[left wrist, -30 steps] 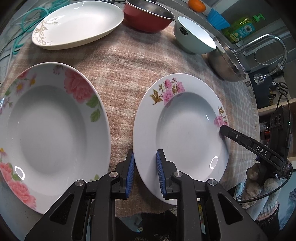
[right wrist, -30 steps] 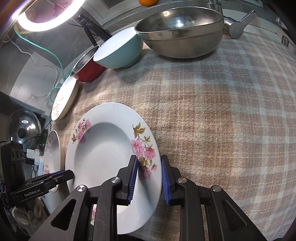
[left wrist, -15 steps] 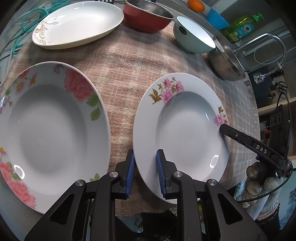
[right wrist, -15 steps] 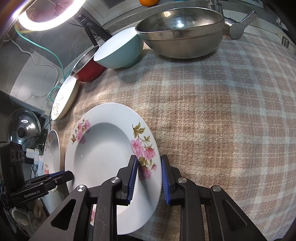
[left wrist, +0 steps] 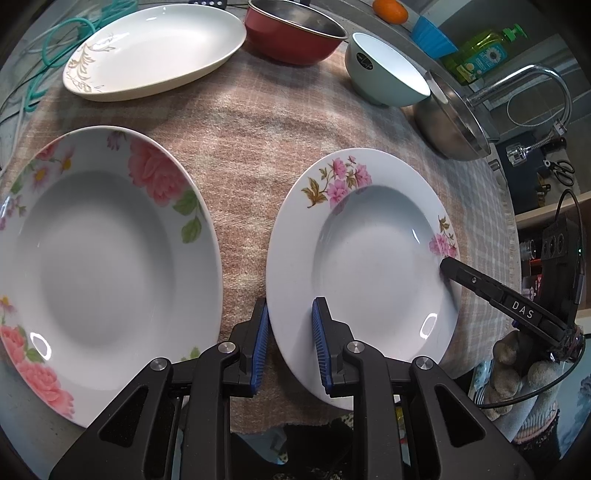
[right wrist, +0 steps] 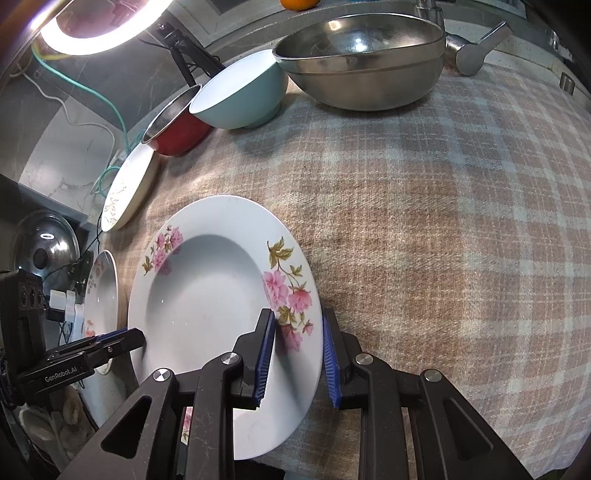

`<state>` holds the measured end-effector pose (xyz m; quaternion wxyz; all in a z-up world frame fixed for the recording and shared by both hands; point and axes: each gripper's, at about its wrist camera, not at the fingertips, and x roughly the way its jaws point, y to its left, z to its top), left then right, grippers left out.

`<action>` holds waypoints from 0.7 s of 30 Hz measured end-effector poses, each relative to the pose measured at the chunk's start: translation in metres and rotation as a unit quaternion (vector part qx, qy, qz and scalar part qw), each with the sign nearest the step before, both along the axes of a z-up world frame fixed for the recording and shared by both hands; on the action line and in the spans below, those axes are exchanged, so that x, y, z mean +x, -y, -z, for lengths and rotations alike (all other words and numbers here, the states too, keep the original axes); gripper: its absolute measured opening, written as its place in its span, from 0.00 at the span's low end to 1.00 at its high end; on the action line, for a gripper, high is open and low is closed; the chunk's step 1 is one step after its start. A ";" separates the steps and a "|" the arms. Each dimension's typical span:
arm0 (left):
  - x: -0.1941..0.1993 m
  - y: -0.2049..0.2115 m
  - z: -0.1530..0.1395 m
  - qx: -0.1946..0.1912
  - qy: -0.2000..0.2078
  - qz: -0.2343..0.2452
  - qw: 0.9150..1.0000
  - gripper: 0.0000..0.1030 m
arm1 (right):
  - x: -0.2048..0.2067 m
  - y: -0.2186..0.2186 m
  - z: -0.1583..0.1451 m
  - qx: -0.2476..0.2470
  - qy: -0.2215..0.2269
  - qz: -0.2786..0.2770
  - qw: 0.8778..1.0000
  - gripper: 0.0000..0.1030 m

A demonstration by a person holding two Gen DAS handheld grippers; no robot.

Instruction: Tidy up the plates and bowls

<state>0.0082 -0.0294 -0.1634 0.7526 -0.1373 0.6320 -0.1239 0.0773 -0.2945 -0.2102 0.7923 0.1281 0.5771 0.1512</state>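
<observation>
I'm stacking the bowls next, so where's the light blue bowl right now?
The light blue bowl sits at the far edge of the checked cloth, tilted, between the red bowl and the steel bowl, beyond the small-flowered plate.

A plaid cloth (right wrist: 424,229) bears three plates (left wrist: 362,258) and three bowls (right wrist: 240,96).

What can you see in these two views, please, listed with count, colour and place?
flowered plate: 1, white with pink blossoms, mid-cloth
rose plate: 1, white with big roses, left of it
oval dish: 1, cream, far left
red bowl: 1, red, far edge
teal bowl: 1, light teal, beside red bowl
steel bowl: 1, silver, far right
cloth: 1, beige check, beneath the crockery
orange: 1, orange, behind bowls
soap bottle: 1, green, behind steel bowl
left tongs: 1, black, blue pads, clamped on flowered plate's rim
right tongs: 1, same, opposite rim
</observation>
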 end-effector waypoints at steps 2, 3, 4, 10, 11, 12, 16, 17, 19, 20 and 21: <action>0.000 0.000 0.000 0.000 0.000 0.000 1.000 0.21 | 0.000 0.000 0.000 0.001 -0.001 0.000 1.000 0.22; 0.000 0.000 0.000 0.000 -0.001 0.000 1.000 0.21 | 0.000 0.000 0.000 0.002 -0.003 0.000 1.000 0.22; 0.000 0.000 0.000 0.001 -0.001 0.001 1.000 0.21 | 0.001 0.000 0.001 0.003 -0.005 0.000 1.000 0.22; -0.005 -0.005 -0.008 0.013 0.014 -0.002 1.000 0.21 | -0.007 0.007 -0.004 -0.013 -0.001 0.010 1.000 0.30; -0.006 -0.007 -0.011 0.015 0.019 -0.003 1.000 0.21 | -0.008 0.011 -0.007 -0.013 0.002 0.015 1.000 0.30; -0.007 -0.009 -0.016 0.016 0.025 -0.006 1.000 0.22 | -0.009 0.014 -0.009 -0.010 0.006 0.021 1.000 0.30; -0.014 -0.025 -0.036 0.012 0.052 -0.017 0.998 0.22 | -0.012 0.027 -0.025 0.004 0.022 0.045 0.999 0.30; -0.016 -0.031 -0.041 0.013 0.060 -0.023 0.998 0.22 | -0.013 0.029 -0.031 0.007 0.029 0.050 0.998 0.31; -0.021 -0.047 -0.049 0.016 0.072 -0.038 0.997 0.22 | -0.015 0.029 -0.041 0.010 0.040 0.053 0.998 0.30; -0.023 -0.056 -0.053 0.017 0.076 -0.049 0.996 0.22 | -0.017 0.027 -0.047 0.012 0.047 0.054 0.997 0.31; -0.025 -0.066 -0.055 0.018 0.080 -0.062 0.995 0.22 | -0.018 0.025 -0.051 0.015 0.052 0.054 0.997 0.31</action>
